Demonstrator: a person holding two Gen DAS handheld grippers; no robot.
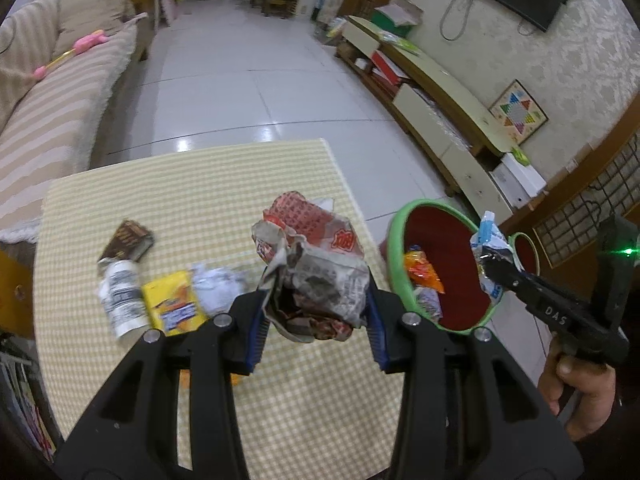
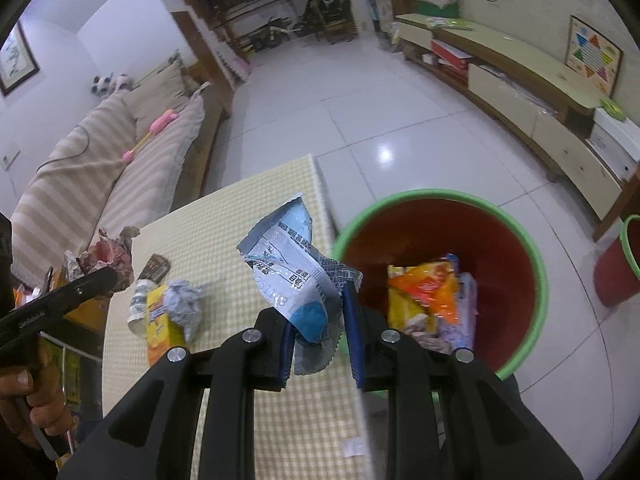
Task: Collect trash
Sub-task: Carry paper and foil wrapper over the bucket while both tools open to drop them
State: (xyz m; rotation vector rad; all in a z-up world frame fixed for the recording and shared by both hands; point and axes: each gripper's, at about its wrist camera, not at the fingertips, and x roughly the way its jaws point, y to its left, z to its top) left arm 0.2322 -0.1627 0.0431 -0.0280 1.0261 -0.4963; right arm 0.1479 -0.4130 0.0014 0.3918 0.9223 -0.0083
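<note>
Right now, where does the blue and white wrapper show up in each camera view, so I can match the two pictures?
Left wrist view: the blue and white wrapper is at the right, pinched in the right hand-held gripper, in front of the bin.
Right wrist view: the wrapper is at the centre, between that gripper's fingers.
Shared landmark: the green-rimmed red bin.

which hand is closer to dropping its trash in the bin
Right. Its tool holds the blue wrapper beside the bin's green rim, nearly over the opening. The left tool holds its crumpled paper over the table.
</note>
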